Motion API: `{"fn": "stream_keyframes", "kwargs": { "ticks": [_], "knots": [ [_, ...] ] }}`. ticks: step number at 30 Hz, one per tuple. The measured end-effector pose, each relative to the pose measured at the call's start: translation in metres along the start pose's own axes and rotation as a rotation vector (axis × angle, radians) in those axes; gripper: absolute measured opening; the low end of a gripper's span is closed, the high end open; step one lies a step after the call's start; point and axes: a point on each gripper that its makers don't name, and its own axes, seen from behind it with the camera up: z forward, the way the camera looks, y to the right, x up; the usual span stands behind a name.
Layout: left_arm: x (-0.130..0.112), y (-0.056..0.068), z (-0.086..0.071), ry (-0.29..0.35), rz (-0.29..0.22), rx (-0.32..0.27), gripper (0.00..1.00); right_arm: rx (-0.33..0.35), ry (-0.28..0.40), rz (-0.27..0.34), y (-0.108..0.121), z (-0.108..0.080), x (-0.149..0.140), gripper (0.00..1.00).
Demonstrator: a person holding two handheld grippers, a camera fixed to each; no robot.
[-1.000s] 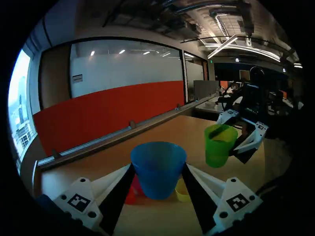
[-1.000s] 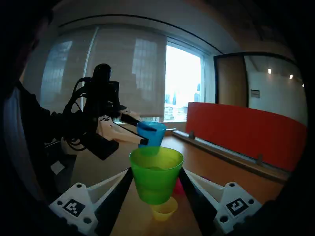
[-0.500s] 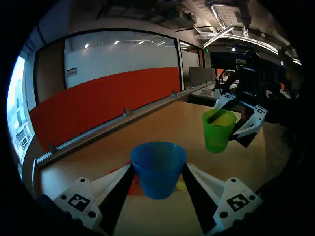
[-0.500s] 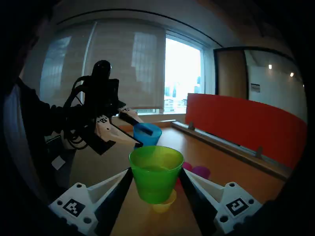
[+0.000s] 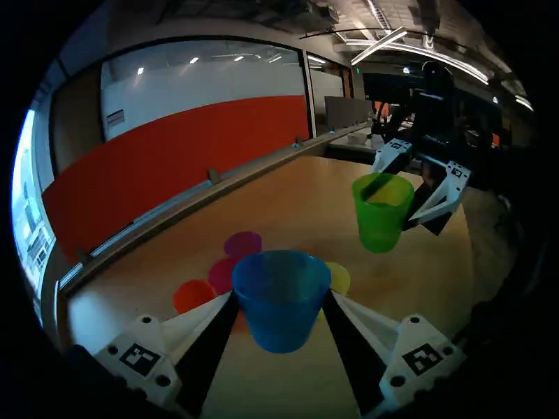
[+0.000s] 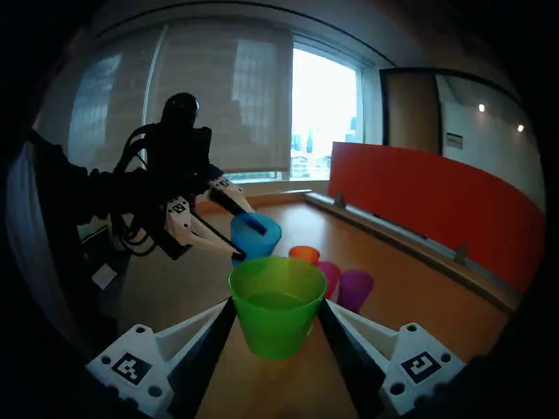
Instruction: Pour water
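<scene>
While the blue cup (image 5: 281, 311) is gripped by the left tool (image 5: 280, 297), the green cup (image 6: 277, 318) (water is seen inside) is clasped by the right tool (image 6: 277, 307), both held above the bench (image 5: 300, 188) and its small coloured cups (image 5: 242, 244).

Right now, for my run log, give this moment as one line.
left tongs: shut on blue cup | right tongs: shut on green cup, water inside | cups: apart, over table | pour: not begun

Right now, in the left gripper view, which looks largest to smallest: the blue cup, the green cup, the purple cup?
1. blue cup, nearest the camera.
2. green cup, farther off.
3. purple cup, partly hidden.
Real sizes are unsure: nearness enlarges the blue one.
</scene>
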Motion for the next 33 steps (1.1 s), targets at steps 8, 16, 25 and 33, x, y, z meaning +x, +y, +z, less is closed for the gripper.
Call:
{"fn": "stream_keyframes", "kwargs": {
  "ticks": [8,16,25,33],
  "knots": [
    [-0.021,0.005,0.008,-0.047,0.010,-0.029,0.84,0.013,-0.048,0.012,0.002,0.002,-0.021,0.87],
    [-0.041,0.010,0.015,-0.095,0.028,-0.052,0.84,0.019,-0.098,0.022,0.005,0.005,-0.040,0.88],
    [-0.054,0.016,0.024,-0.143,0.057,-0.083,0.84,0.036,-0.145,0.026,0.004,0.006,-0.060,0.88],
    [-0.065,0.021,0.030,-0.180,0.086,-0.108,0.84,0.045,-0.174,0.030,0.004,0.008,-0.074,0.88]
  ]
}}
